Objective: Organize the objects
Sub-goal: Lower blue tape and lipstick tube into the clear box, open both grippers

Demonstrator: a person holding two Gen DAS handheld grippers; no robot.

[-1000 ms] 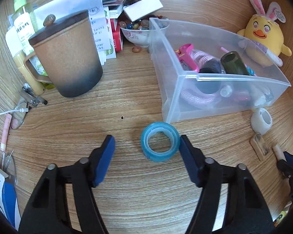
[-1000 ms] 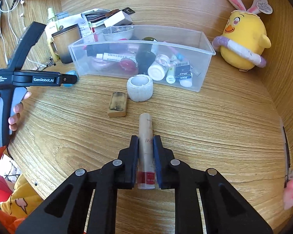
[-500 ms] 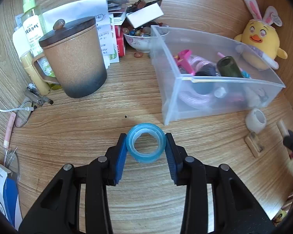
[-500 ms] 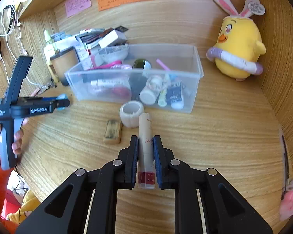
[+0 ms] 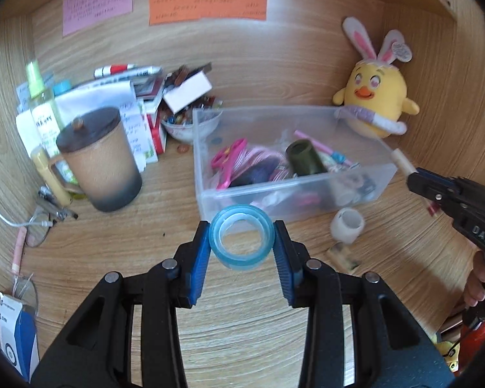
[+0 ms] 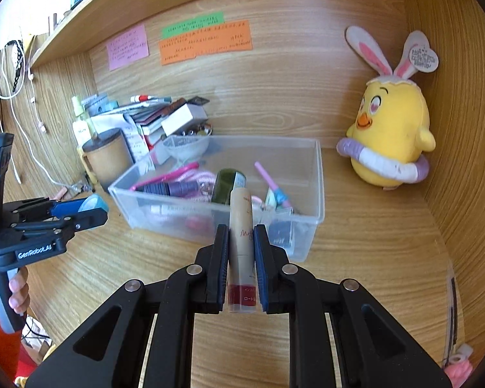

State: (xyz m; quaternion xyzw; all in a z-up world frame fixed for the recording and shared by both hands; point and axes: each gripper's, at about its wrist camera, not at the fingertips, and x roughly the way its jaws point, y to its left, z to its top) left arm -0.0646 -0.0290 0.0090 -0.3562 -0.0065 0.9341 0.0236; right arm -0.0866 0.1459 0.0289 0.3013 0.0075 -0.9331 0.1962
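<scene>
Your wooden desk [image 5: 242,339] sits in an alcove with pink, green and orange notes [image 6: 207,42] on the back panel; their writing is too small to read. The clear plastic bin [image 6: 317,187] stands mid-desk, and what lies low in it shows only as blurred colour through the front wall: you can make out pink scissors [image 5: 228,158] and a dark green bottle [image 5: 304,160], little else. The yellow chick plush [image 6: 391,139] sits at the bin's right, the lidded brown mug [image 5: 100,158] at its left.

Your left gripper [image 5: 241,252] pinches the blue tape roll [image 5: 241,239] across its sides, held above the desk just in front of the bin's near corner. Your right gripper [image 6: 241,268] clamps the beige cosmetic tube [image 6: 241,242] lengthwise, its tip overlapping the bin's front rim in the right wrist view. In the left wrist view that gripper is cut off at the frame edge.

A second ago the tape lay flat on the desk between spread fingers, and the tube was low over the wood; now both are lifted and nearer the bin. The white tape roll [image 5: 347,226] and small wooden block [image 5: 342,257] stay on the desk.
</scene>
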